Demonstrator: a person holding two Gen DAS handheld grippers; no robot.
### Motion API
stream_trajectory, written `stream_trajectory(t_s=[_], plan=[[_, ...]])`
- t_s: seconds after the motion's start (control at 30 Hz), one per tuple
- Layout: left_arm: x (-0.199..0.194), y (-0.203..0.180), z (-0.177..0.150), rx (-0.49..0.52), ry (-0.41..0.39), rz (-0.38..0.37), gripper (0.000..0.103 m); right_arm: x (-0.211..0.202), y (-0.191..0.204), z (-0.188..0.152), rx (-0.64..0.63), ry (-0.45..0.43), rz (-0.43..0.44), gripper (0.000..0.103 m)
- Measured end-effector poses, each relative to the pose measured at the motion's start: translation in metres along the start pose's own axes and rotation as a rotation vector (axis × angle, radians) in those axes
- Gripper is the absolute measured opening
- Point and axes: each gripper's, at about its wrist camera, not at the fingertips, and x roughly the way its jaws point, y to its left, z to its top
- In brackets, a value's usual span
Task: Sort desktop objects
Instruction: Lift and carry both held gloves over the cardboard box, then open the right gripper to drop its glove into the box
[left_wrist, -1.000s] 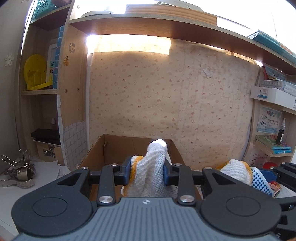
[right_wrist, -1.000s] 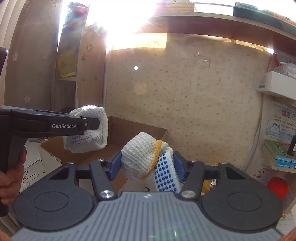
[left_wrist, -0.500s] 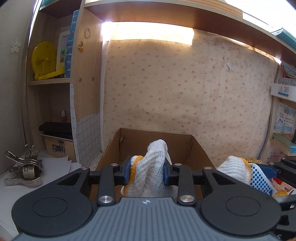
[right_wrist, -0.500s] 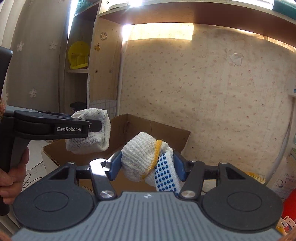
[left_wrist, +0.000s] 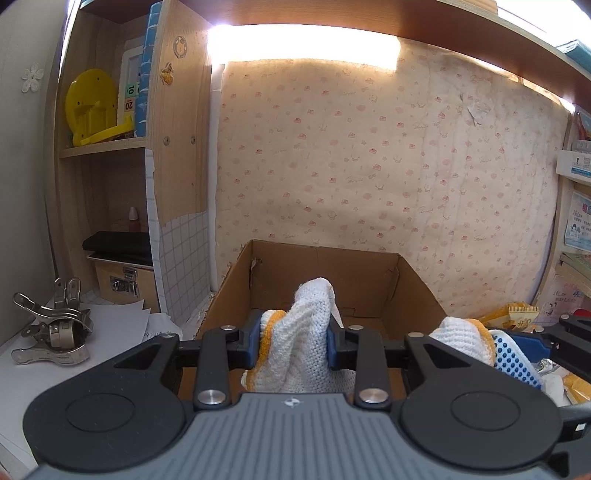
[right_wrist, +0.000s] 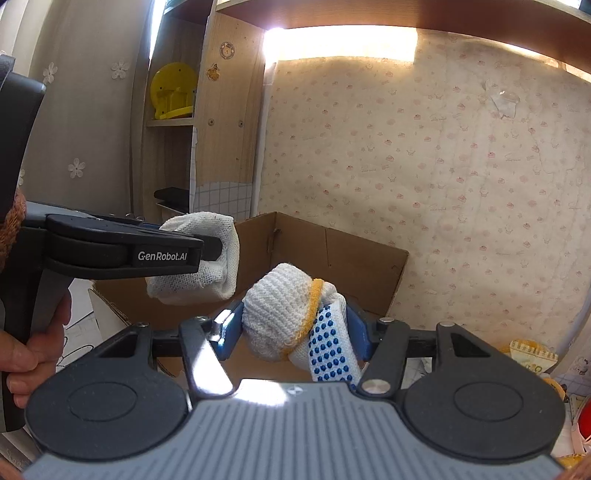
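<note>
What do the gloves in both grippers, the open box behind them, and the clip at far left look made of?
Gloves: white knitted fabric, probably cotton, visible ribbing, orange cuff trim; the right one carries blue, likely rubbery, dots. Box: plain brown cardboard, matte, creased flaps. Clip: shiny silver metal, likely steel.

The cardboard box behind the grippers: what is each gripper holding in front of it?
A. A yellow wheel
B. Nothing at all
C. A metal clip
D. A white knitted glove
D: the left gripper is clamped on a white knitted glove, and the right gripper squeezes another glove with blue dots, both in front of the open cardboard box.
</note>
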Motion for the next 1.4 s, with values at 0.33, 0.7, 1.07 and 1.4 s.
stream_trajectory(t_s=[0.33, 0.7, 1.07, 1.4], plan=[[0.006, 0.0, -0.002, 0.011, 0.017, 0.025, 0.034, 0.007, 0.001, -0.001, -0.002, 0.02, 0.009, 0.058], [0.007, -0.001, -0.003, 0.019, 0.02, 0.049, 0.036, 0.015, 0.003, -0.002, -0.01, 0.041, 0.012, 0.059], [0.008, 0.0, -0.003, 0.019, 0.018, 0.054, 0.036, 0.017, 0.003, -0.003, -0.021, 0.047, 0.01, 0.06], [0.008, 0.0, -0.004, 0.021, 0.015, 0.067, 0.036, 0.017, 0.001, -0.003, -0.013, 0.043, 0.008, 0.061]])
